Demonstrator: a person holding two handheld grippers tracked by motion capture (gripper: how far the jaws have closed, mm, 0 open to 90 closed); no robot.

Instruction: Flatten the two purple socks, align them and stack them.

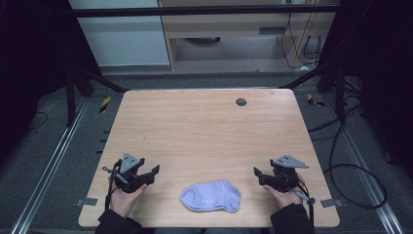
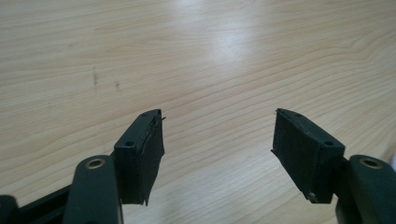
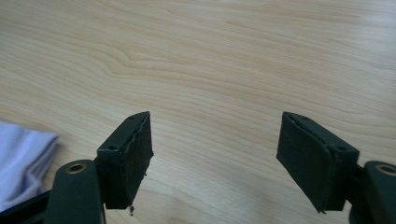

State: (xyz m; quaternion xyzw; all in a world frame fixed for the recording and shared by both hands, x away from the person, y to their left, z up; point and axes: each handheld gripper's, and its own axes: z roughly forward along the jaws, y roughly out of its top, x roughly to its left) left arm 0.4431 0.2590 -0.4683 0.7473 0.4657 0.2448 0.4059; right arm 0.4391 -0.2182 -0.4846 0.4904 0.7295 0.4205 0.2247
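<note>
A pale lilac sock point(image 1: 211, 196) lies flat on the wooden table point(image 1: 204, 126) near its front edge, between my two hands. My left gripper point(image 1: 148, 168) is to the sock's left and apart from it; in the left gripper view its jaws point(image 2: 218, 135) stand wide open over bare wood. To the right of the sock is my right gripper point(image 1: 259, 175), also apart from it. The right gripper view has its jaws point(image 3: 215, 140) open with nothing between them, and the sock's edge point(image 3: 21, 158) lies at the lower left.
A small dark round grommet point(image 1: 241, 102) sits in the tabletop near the far edge. Black frame bars and loose cables point(image 1: 341, 161) run along the floor at the right side of the table.
</note>
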